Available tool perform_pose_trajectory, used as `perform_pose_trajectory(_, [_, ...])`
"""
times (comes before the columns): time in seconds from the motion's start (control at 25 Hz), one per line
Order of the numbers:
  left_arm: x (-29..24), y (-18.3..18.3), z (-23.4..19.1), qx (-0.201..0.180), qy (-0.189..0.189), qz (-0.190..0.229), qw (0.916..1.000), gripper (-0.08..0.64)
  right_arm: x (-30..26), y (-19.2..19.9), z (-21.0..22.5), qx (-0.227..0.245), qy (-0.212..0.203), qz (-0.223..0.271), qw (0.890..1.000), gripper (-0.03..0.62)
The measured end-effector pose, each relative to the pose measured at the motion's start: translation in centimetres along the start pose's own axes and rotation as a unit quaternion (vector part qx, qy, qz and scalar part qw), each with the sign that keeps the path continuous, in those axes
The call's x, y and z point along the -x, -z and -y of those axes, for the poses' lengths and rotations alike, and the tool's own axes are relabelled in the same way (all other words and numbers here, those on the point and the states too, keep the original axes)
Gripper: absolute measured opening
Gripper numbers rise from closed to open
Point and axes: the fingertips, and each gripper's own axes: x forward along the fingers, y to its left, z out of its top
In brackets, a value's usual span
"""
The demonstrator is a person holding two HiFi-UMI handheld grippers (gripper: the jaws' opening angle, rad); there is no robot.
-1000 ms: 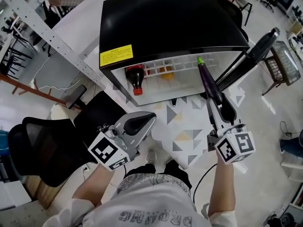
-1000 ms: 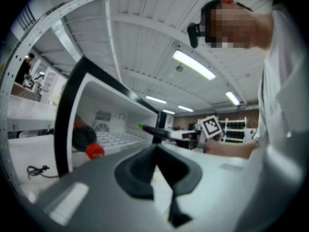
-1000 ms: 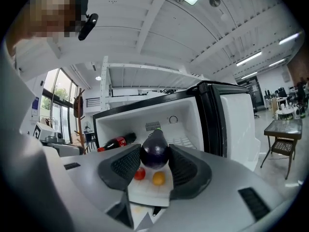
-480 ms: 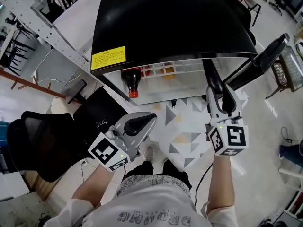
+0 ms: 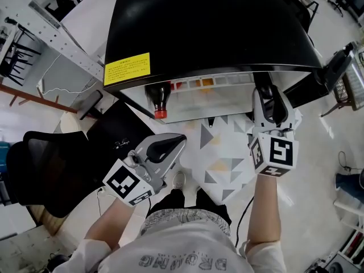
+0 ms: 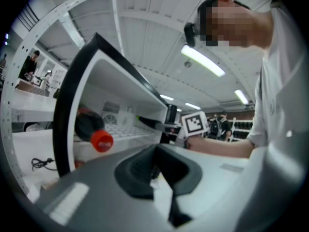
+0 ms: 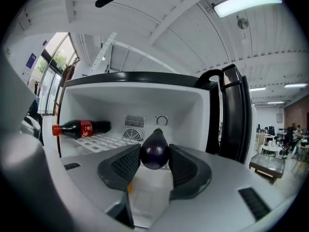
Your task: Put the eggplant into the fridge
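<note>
A dark purple eggplant (image 7: 154,153) with a green stem sits between the pads of my right gripper (image 7: 154,149), which is shut on it. In the head view that gripper (image 5: 267,103) reaches into the mouth of the open black fridge (image 5: 210,27), and the fridge top hides most of the eggplant (image 5: 264,93). The left gripper view shows the eggplant (image 6: 150,123) pointing level into the white interior above the wire shelf. My left gripper (image 5: 166,146) hangs lower and nearer, outside the fridge, its jaws (image 6: 155,151) together with nothing in them.
A cola bottle (image 7: 79,128) with a red cap lies on the left of the wire shelf (image 7: 104,140). The fridge door (image 7: 234,115) stands open on the right. A black office chair (image 5: 51,169) and a metal rack (image 5: 57,38) stand to the left.
My right gripper has carried the eggplant forward into the fridge opening, so its tip is now hidden under the fridge top. The left gripper has hardly moved.
</note>
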Motion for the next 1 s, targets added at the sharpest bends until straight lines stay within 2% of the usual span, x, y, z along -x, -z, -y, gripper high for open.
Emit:
perform_pose_trajectory(0.44, [0.3,0.7,-1.4,0.005,-0.007,-0.009,0.9999,0.008,-3.5,0.9,0.2,0.025,0.025,-0.008,0.999,0.181])
perform_pose_trajectory(1.0, [-0.8,1.5,-1.9,0.016,-0.007,-0.015,0.9997,0.008,-6.0,2.0,0.6,0.034,0.036,-0.019,0.999,0.181])
